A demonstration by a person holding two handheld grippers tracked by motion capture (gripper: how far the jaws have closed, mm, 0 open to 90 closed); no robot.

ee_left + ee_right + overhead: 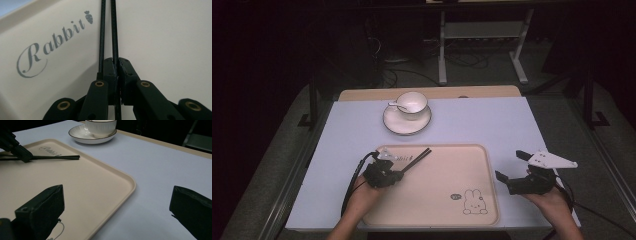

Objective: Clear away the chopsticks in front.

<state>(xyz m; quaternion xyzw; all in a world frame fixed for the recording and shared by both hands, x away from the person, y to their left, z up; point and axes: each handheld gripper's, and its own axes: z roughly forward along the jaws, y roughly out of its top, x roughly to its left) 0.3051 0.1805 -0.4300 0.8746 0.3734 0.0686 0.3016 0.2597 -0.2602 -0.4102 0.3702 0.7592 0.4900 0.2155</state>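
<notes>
We see a pair of thin black chopsticks lying over the far left of the smooth beige plastic tray, pinched at one end by our left gripper, likely to lift them; our right gripper hangs spread wide beside the tray, near the white cup on its glossy saucer

Tray smooth matt cream plastic, grey print. Cup and saucer glossy white ceramic, dark rim line. Chopsticks black, finely ribbed. Left tongs matt black plastic, brass inserts. Bench matt pale covering, wood edge.
</notes>
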